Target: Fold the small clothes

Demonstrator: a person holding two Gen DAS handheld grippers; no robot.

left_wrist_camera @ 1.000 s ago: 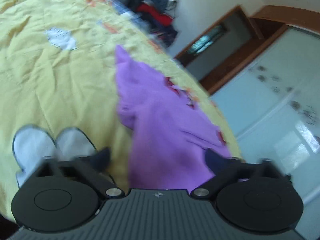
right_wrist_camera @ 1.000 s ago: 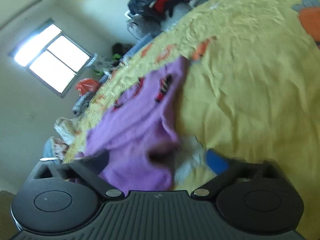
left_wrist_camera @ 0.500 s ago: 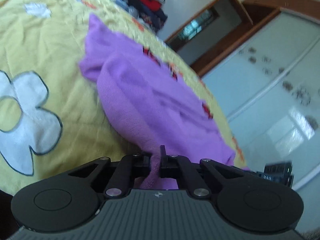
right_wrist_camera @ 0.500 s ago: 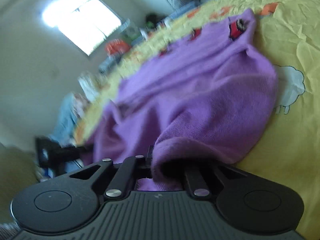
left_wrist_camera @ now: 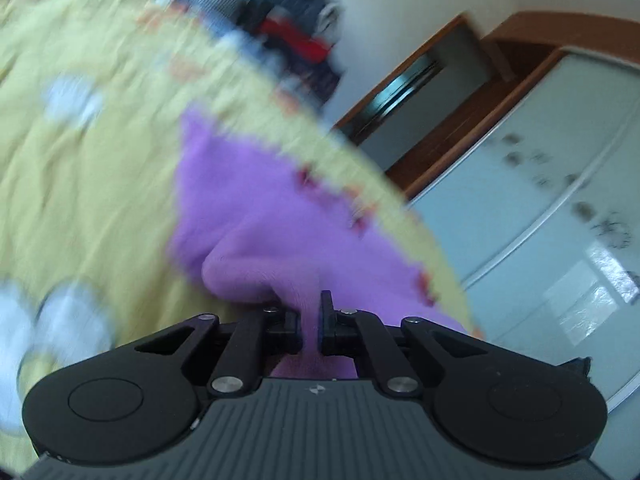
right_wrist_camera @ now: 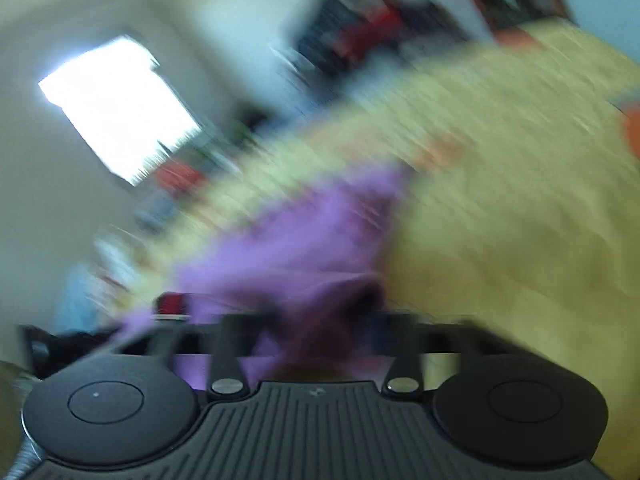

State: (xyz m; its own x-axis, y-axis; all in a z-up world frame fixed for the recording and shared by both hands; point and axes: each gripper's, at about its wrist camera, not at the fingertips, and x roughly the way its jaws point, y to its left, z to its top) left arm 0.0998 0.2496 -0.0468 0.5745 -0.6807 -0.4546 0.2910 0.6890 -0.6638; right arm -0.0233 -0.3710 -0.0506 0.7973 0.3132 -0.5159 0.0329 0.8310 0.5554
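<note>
A small purple garment (left_wrist_camera: 276, 216) with red trim lies on a yellow bed sheet (left_wrist_camera: 88, 168). My left gripper (left_wrist_camera: 310, 320) is shut on a bunched fold of its near edge and holds that edge lifted. In the right wrist view the picture is heavily blurred; the purple garment (right_wrist_camera: 304, 240) runs into my right gripper (right_wrist_camera: 320, 332), whose jaws look closed on the cloth, with fabric draped over them.
The yellow sheet (right_wrist_camera: 520, 208) has white flower prints (left_wrist_camera: 68, 100). A pile of dark and red clothes (left_wrist_camera: 288, 32) sits at the bed's far end. A wooden door frame (left_wrist_camera: 420, 80) and frosted wardrobe doors (left_wrist_camera: 560, 200) stand right. A bright window (right_wrist_camera: 116, 104) shows left.
Both grippers went from open above the garment to shut on its near edge. Since half a second ago both have lifted and pulled the cloth, with strong motion blur now.
</note>
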